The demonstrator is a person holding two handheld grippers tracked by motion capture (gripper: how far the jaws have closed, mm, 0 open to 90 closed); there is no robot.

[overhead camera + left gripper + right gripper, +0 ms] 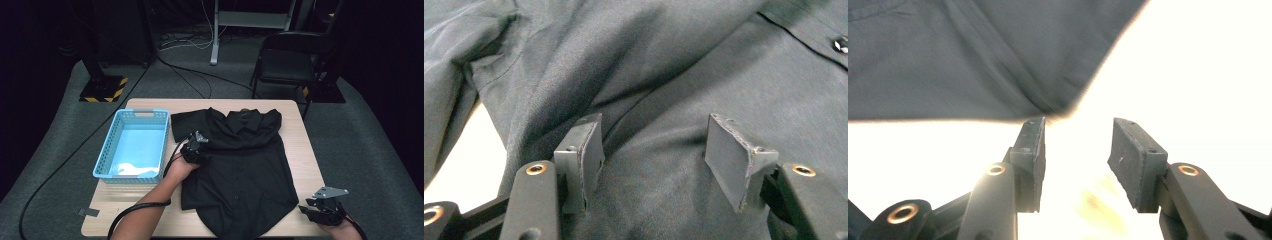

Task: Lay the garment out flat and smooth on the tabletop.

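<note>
Table (300, 150) | 1 black shirt (240, 165) (spread) | 1 blue basket (132, 145) | 2 grippers: left gripper (651, 150), right gripper (1075, 160), parted, empty

Tabletop (300, 150): pale wood, rectangular, rounded corners. Items lying directly on it: one black button-front shirt (240, 170), spread flat with collar at the far edge and hem reaching the near edge; one light blue slotted plastic basket (106, 150), standing just beside the shirt's left sleeve.
</note>
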